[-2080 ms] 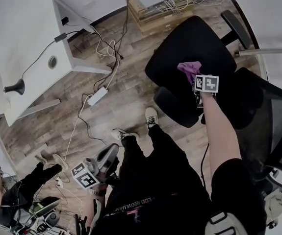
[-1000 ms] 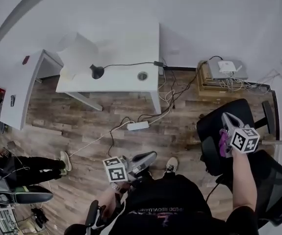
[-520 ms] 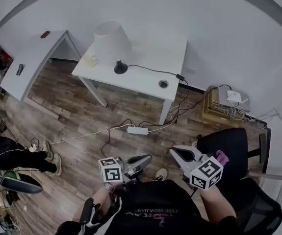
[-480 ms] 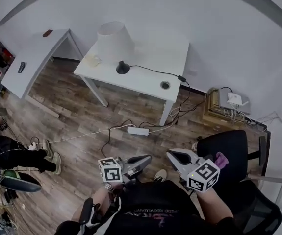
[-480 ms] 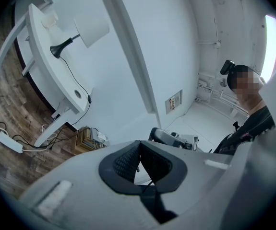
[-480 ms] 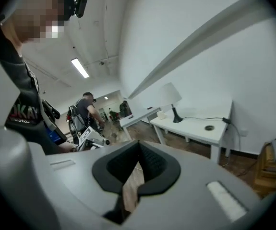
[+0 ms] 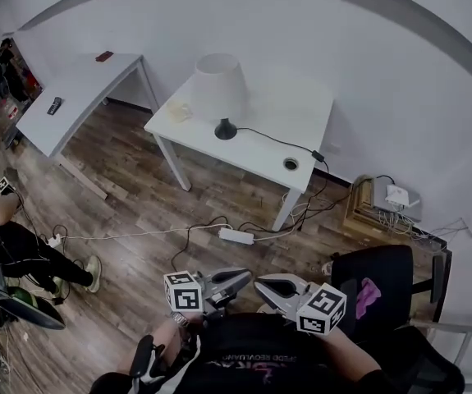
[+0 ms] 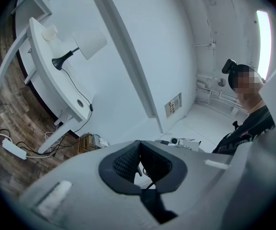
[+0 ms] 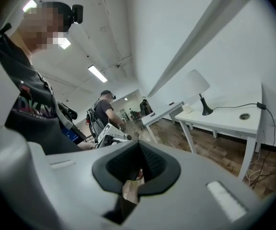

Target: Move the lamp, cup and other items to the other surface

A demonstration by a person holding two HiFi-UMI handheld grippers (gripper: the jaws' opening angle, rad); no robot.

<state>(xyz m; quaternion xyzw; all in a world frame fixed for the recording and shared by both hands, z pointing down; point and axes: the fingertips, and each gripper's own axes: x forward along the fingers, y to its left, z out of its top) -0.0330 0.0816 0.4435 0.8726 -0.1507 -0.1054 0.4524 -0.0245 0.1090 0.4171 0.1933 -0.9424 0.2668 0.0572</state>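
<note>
A white-shaded lamp (image 7: pixel 219 89) on a black base stands on the white table (image 7: pixel 277 134), with a pale cup (image 7: pixel 178 112) beside it at the table's left end. From the right gripper view the lamp (image 9: pixel 196 84) and cup (image 9: pixel 187 109) lie far ahead. The left gripper view has the lamp (image 8: pixel 90 42) and cup (image 8: pixel 49 31) at upper left. A purple cloth (image 7: pixel 369 294) lies on the black chair (image 7: pixel 383 269). My left gripper (image 7: pixel 244 276) and right gripper (image 7: pixel 260 284) hang side by side near my body, both shut and empty, far from the table.
A second white table (image 7: pixel 80 89) at left carries a remote (image 7: pixel 55 105) and a small red item (image 7: pixel 104 56). A power strip (image 7: pixel 236 235) and cables lie on the wood floor. A box with a router (image 7: pixel 387 197) sits by the wall. A person (image 7: pixel 6 253) sits at left.
The head view has swung from the chair to the lamp table. My right gripper has come away from the purple cloth, which stays on the chair seat, and now sits beside the left gripper.
</note>
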